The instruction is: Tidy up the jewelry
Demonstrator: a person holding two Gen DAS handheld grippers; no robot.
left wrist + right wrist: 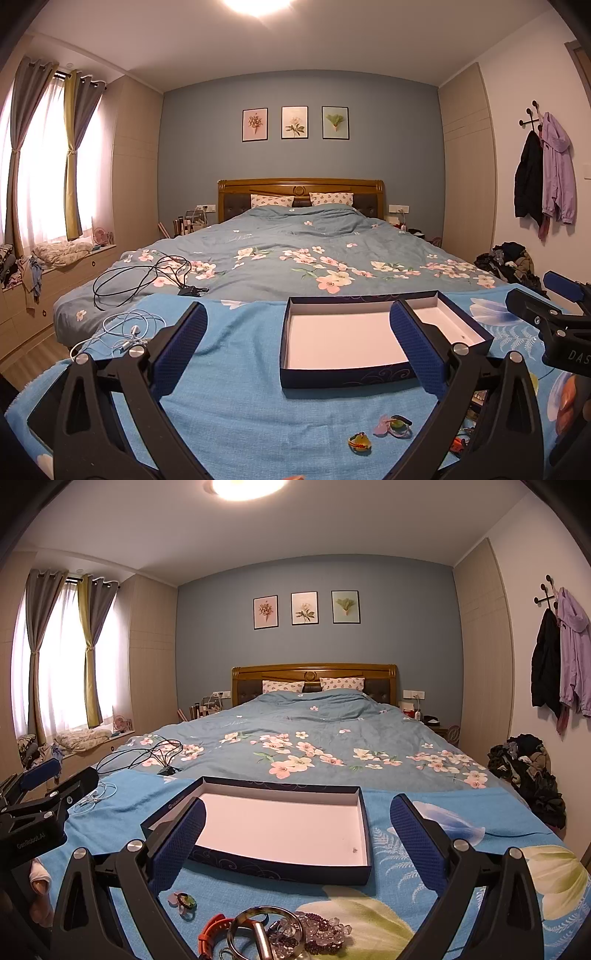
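Both pairs of jaws stand spread wide with nothing between them: the left gripper (pixel 299 347) frames bare blue cloth at the centre of its view, and the right gripper (pixel 297 843) frames the near wall of the open box (pixel 258 867). Just below the right jaws, at the bottom centre of the right wrist view, the jewelry lies in a loose heap on the blue floral blanket (pixel 461 849) — a clear crystal bead bracelet (pixel 325 932), a marbled bangle (pixel 264 928) overlapping it, an orange band (pixel 210 936) to the left, and a small green ring (pixel 185 901) apart, toward the lower left. From the left wrist view, a yellow-green charm (pixel 359 442) and a pink-and-green bracelet (pixel 393 426) sit lower right of centre, near that gripper's right finger. The box, dark blue with a white floor that looks empty but for a tiny speck, lies beyond the pieces, so nothing seems sorted yet and the step in hand is likely a first pick. It would go best to start with a piece lying alone — the ring or the charm — rather than the tangled heap, come down with the fingers straddling it, and close gently, since the soft blanket may give and beads could slip. Further out, white earphones (pixel 125 332) and a black cable (pixel 147 277) lie at left, on the bed (pixel 332 236).
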